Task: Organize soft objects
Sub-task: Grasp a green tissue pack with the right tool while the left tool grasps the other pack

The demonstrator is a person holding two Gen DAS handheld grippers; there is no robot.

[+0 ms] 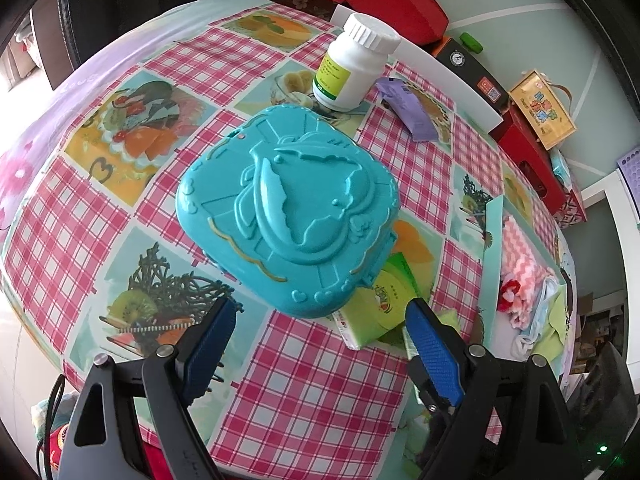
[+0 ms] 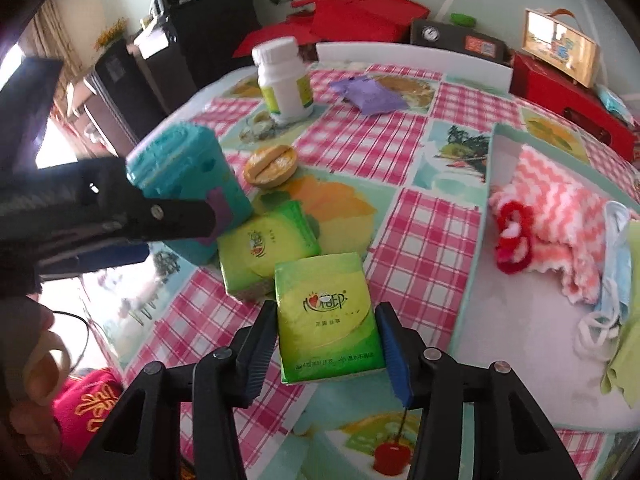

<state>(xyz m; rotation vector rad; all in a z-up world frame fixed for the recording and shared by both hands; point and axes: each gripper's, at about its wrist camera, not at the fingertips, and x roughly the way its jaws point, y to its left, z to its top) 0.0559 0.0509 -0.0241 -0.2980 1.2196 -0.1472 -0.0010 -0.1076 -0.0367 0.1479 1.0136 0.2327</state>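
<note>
A green tissue pack [image 2: 328, 316] sits between the fingers of my right gripper [image 2: 324, 340], whose pads press its two sides; it is shut on the pack. A second green tissue pack [image 2: 268, 252] [image 1: 380, 300] lies just beyond, against the teal plastic case [image 2: 184, 184] [image 1: 288, 208]. My left gripper [image 1: 320, 308] hangs open at the case's near edge with nothing between its fingers. On the right, a teal-walled tray [image 2: 476, 240] [image 1: 492, 248] holds a pink zigzag cloth [image 2: 560, 216] [image 1: 524, 264], a red and white knitted piece [image 2: 512, 240], face masks [image 2: 612, 280] and a green cloth [image 2: 628, 340].
On the checked tablecloth [image 2: 424, 232] stand a white pill bottle [image 2: 284, 80] [image 1: 356, 68], a purple packet [image 2: 372, 94] [image 1: 408, 112] and a round wooden lid [image 2: 270, 166]. Red boxes [image 2: 568, 100] line the far edge. A person's hand [image 2: 36, 360] shows at the lower left.
</note>
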